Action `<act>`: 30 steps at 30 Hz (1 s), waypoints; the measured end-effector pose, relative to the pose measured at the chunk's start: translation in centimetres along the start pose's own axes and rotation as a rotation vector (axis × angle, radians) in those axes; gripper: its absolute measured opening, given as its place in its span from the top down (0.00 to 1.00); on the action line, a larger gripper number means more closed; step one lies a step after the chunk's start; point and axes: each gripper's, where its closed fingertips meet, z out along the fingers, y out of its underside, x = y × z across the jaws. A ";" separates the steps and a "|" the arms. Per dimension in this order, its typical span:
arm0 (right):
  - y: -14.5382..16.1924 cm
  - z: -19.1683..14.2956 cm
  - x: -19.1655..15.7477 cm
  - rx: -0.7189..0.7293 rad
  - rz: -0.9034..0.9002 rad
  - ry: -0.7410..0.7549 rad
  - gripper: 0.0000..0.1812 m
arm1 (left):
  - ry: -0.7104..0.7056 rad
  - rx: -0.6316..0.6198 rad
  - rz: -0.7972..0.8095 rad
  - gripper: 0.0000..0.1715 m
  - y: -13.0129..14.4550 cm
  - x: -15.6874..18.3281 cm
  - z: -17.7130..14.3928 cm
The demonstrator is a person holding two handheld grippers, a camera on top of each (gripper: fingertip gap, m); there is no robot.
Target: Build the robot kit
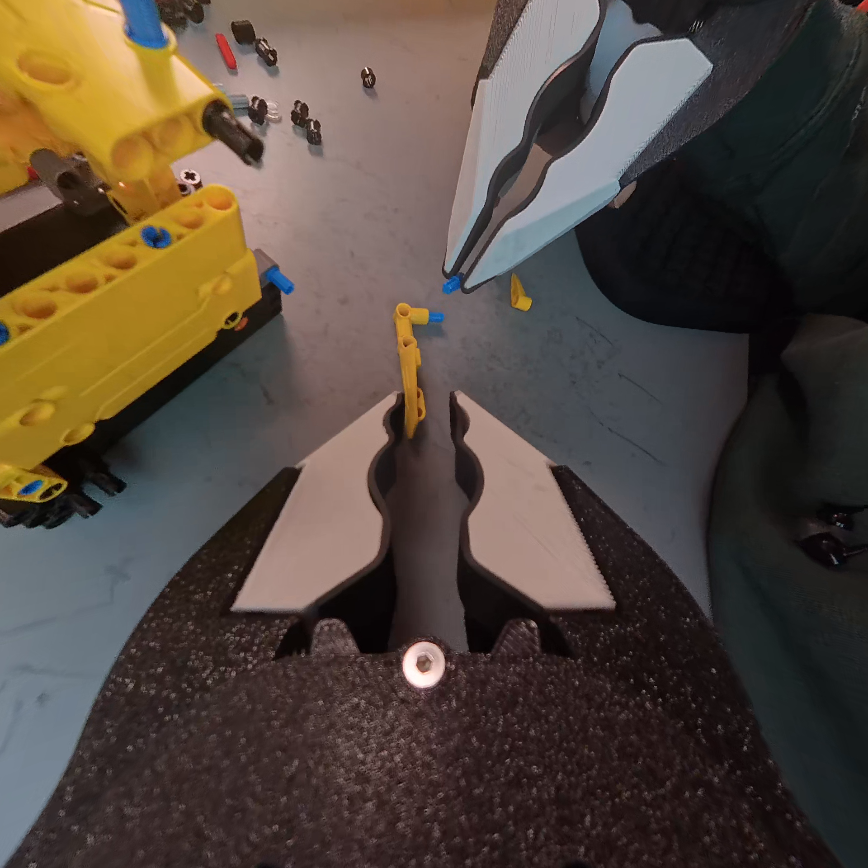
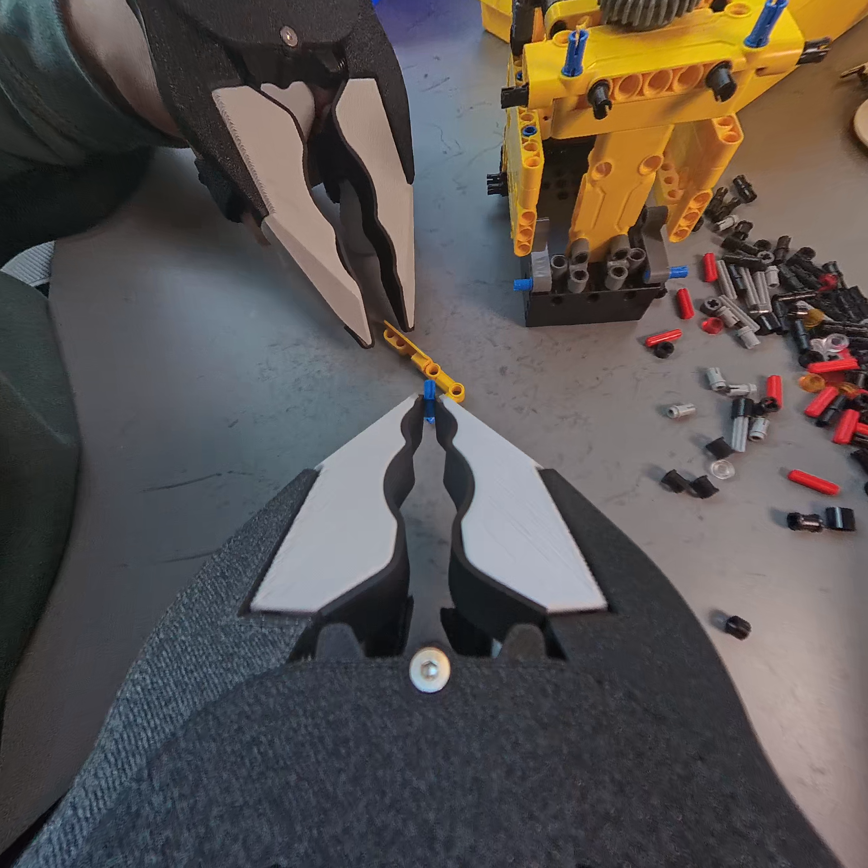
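Note:
A thin yellow beam (image 1: 407,357) lies on the grey table with a blue pin (image 1: 434,317) sticking out of its far end. My left gripper (image 1: 426,399) is open, its jaws on either side of the beam's near end. The beam rests against the left finger, with a gap to the right one. My right gripper (image 2: 429,399) is shut on a second blue pin (image 2: 429,392) and holds it just beside the beam's (image 2: 425,364) far end. The left wrist view shows the right gripper (image 1: 454,282) coming down from the upper right, its pin (image 1: 450,285) poking out of the tips. The left gripper (image 2: 386,334) also shows in the right wrist view.
A large yellow and black brick model (image 2: 634,141) stands close by and fills the left of the left wrist view (image 1: 117,282). A pile of loose black, grey and red pins (image 2: 775,329) lies beside it. A small yellow piece (image 1: 520,293) lies near the right gripper. A dark sleeve (image 2: 47,117) is at the edge. There is about 5 centimetres between the tips of the two grippers.

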 end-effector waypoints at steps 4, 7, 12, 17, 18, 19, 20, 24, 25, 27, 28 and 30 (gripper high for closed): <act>0.2 0.2 -0.1 -0.008 -0.002 -0.003 0.98 | -0.008 -0.018 0.014 0.91 0.4 -0.1 0.3; 0.4 0.4 -0.2 -0.021 -0.008 -0.009 0.98 | -0.016 -0.034 0.059 0.92 0.5 0.4 0.7; 0.8 0.6 -0.3 -0.048 -0.023 -0.004 0.98 | 0.090 -0.024 0.060 0.89 0.3 2.4 0.7; 0.9 0.7 -0.4 -0.051 -0.031 -0.004 0.98 | 0.211 -0.022 0.076 0.87 0.4 4.3 0.8; 0.8 0.7 -0.4 -0.048 -0.033 -0.003 0.98 | 0.210 -0.009 0.074 0.87 0.2 4.3 0.7; 0.7 0.6 -0.5 -0.042 -0.034 -0.003 0.98 | 0.203 0.012 0.070 0.87 -0.2 4.1 0.6; 0.5 0.5 -0.5 -0.032 -0.036 -0.004 0.98 | 0.193 0.034 0.063 0.87 -0.5 3.8 0.4; -0.8 0.1 -1.3 0.036 -0.090 -0.030 0.98 | 0.143 0.128 0.038 0.88 -1.9 2.4 -0.5; -1.1 0.0 -1.8 0.058 -0.118 -0.042 0.98 | 0.148 0.149 0.030 0.89 -2.2 2.4 -0.7; -1.9 -0.2 -2.8 0.101 -0.181 -0.068 0.98 | 0.193 0.188 0.001 0.91 -2.8 2.8 -1.1; -2.2 -0.3 -3.3 0.123 -0.210 -0.078 0.98 | 0.226 0.205 -0.017 0.91 -3.0 3.1 -1.3; -2.8 -0.5 -4.0 0.155 -0.242 -0.091 0.98 | 0.287 0.214 -0.033 0.91 -3.2 3.9 -1.4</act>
